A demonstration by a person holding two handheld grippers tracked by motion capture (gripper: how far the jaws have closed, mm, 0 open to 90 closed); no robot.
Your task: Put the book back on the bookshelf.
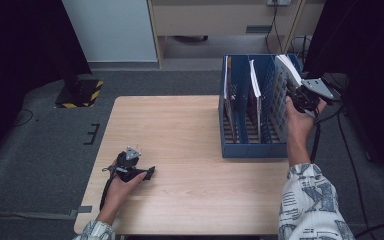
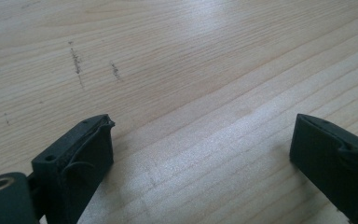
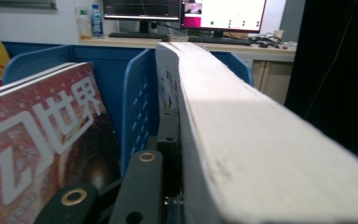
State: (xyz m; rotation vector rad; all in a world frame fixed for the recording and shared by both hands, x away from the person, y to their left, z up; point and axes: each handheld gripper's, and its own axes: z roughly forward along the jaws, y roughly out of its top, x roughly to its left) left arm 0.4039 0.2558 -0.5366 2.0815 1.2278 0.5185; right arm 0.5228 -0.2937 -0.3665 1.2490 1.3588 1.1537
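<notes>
A thick white book [image 1: 287, 70] tilts over the rightmost slot of the blue file rack [image 1: 252, 150]. My right gripper [image 1: 296, 92] is shut on its near end. In the right gripper view the book's page edge [image 3: 242, 130] runs away from me, with one black finger [image 3: 168, 140] pressed on its cover; the other finger is hidden behind the book. My left gripper [image 1: 147, 173] rests on the wooden table [image 1: 180, 125] near the front left. Its jaws [image 2: 200, 140] stand wide open over bare wood with nothing between them.
A magazine with a red cover [image 3: 42, 135] stands in the slot beside the book, and another thin one [image 1: 254, 80] shows in the rack's middle. Beyond the rack is a desk with monitors [image 3: 182, 14]. Cables [image 1: 347, 150] trail on the floor at the right.
</notes>
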